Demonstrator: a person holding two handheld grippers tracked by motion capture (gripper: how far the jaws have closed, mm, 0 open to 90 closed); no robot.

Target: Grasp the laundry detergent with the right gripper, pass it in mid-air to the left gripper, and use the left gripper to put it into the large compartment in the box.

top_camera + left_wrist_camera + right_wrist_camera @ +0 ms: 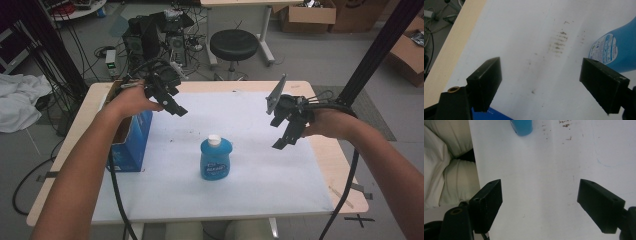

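Observation:
A blue bottle (pixel 216 159) with a white cap and a printed label stands upright in the middle of the white mat (pixel 240 190). My left gripper (pixel 175 106) hovers above the mat's far left, up and left of the bottle, jaws wide apart and empty. The left gripper view has the blue bottle (pixel 616 47) at its right edge, beyond the open left gripper (pixel 541 83). My right gripper (pixel 285 137) hangs over the mat to the right of the bottle, open with nothing in it. The bottle's base (pixel 522 127) lies at the top of the right gripper view, far from the right gripper (pixel 539 203).
An open blue cardboard box (pixel 131 140) stands at the mat's left edge under my left forearm. The wooden table (pixel 345 170) borders the mat. Beyond it are a black stool (pixel 234 45), computer towers (pixel 155 37) and cables. The person's light trousers (pixel 446 157) lie beside the table edge.

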